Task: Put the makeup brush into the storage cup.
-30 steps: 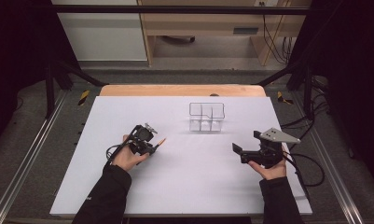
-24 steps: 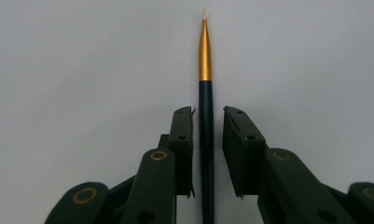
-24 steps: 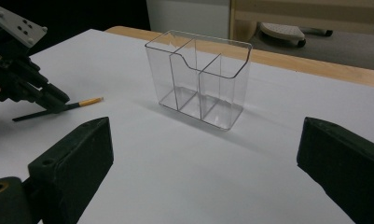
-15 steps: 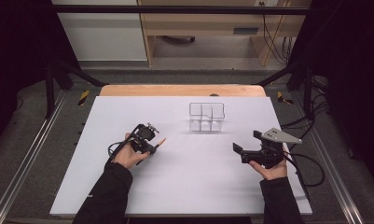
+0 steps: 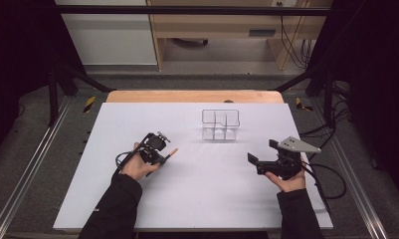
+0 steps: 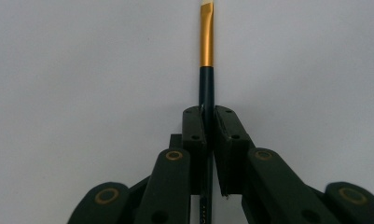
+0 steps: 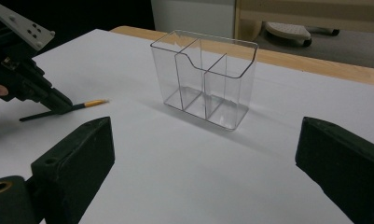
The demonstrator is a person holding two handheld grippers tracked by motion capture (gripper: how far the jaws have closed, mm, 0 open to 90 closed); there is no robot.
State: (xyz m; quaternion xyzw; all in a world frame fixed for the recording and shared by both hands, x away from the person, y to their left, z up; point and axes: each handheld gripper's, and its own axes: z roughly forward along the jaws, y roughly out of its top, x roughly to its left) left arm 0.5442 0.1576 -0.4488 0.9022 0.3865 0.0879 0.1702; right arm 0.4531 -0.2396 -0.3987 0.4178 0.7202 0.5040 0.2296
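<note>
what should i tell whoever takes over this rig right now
Left tool: jaws have just been closing and are now shut on the brush, gripped on its dark handle, gold ferrule and tip pointing away from the hand. The brush lies low over the white table.
Right tool: open, holding nothing, aimed at the clear organizer.
The organizer stands upright, its compartments empty, apart from both tools.
Done: brush gripped.
Left, probably: lift the brush and stand it in one of the organizer's compartments; the right tool could steady the organizer.
</note>
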